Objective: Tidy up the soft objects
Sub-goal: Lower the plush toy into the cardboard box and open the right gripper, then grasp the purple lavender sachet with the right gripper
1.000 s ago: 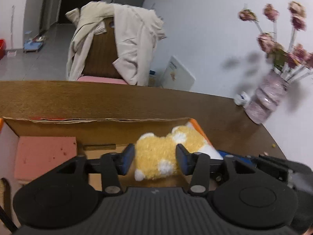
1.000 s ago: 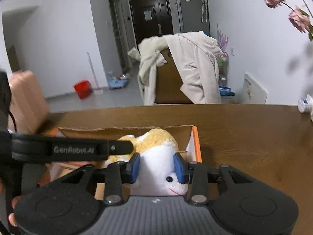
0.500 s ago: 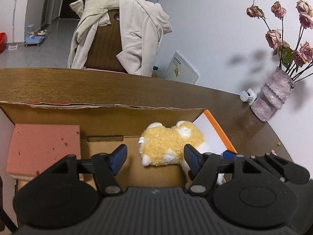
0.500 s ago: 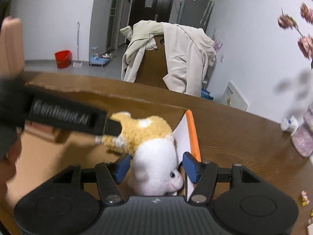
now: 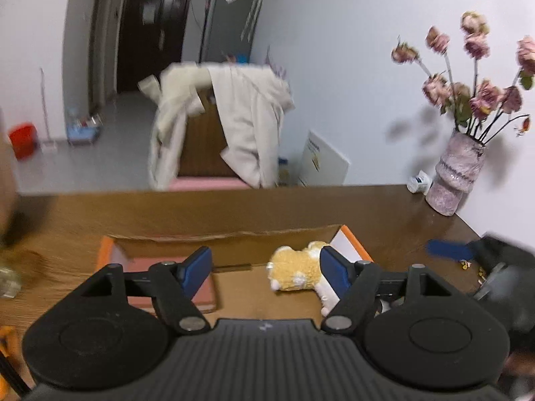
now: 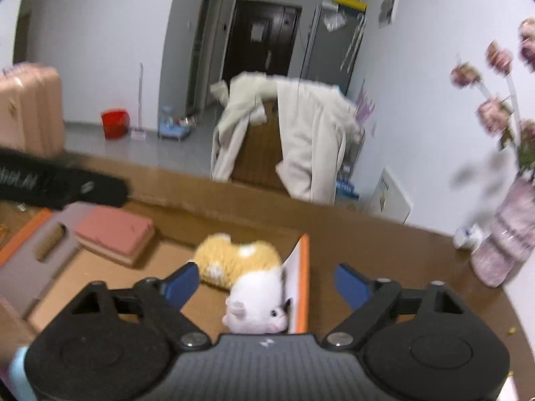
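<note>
**Toy dropped in the box, both grippers let go**

The plush toy (image 6: 240,267) lies inside the cardboard box (image 6: 302,267), against its orange right wall, near the pink foam block (image 6: 113,234). The left gripper (image 5: 264,269) and the right gripper (image 6: 265,282) have just been opening. Both stand wide and hold nothing; the toy sits below them, free. The putting-in step looks done. The pictures are blurry, so other soft things are hard to spot. Next, the person should probably find one on the table (image 5: 200,214) and reach for it.
</note>
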